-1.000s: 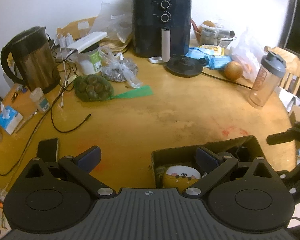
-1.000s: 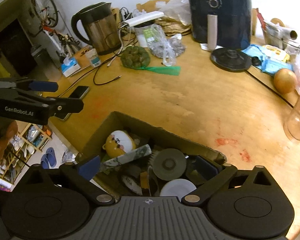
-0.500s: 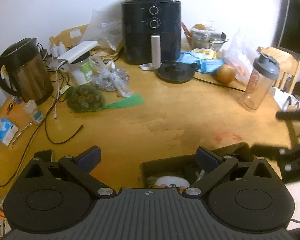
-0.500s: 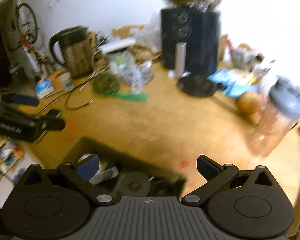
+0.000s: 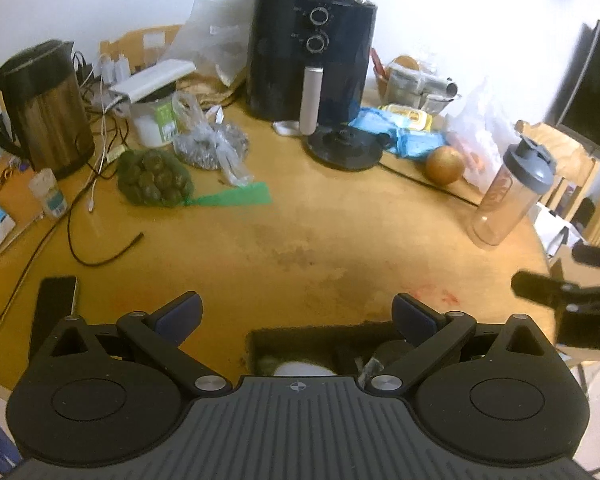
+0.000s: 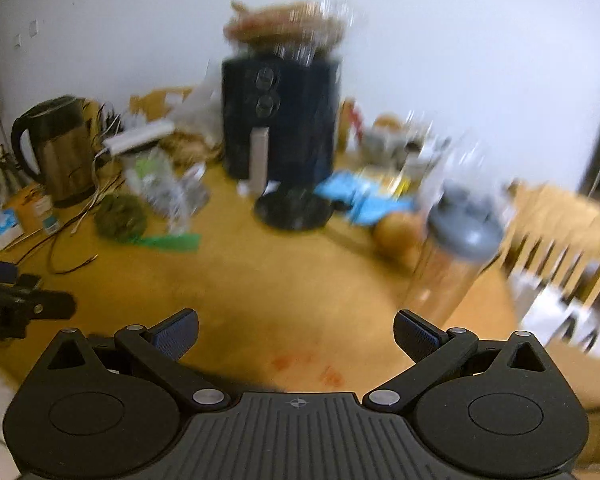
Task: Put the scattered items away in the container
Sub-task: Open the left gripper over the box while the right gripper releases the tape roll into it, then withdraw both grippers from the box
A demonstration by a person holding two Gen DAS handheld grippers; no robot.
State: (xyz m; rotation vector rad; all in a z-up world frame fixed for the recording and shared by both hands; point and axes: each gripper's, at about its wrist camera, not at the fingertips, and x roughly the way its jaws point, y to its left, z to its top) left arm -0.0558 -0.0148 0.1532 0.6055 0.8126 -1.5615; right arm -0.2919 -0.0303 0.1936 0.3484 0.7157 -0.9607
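Wooden table (image 5: 300, 240): only left wrist view shows the box (image 5: 320, 330).

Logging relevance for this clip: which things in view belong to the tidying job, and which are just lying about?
Job:
cardboard box with items inside
left gripper, open
right gripper, open

Lying about:
air fryer
kettle
kettle base
net bag of round green fruit
onion
shaker bottle
phone

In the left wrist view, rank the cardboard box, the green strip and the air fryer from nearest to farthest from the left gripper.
From the left gripper:
1. Cardboard box, just below the fingertips, slightly right.
2. Green strip, mid-table, left of centre.
3. Air fryer, at the back by the wall.
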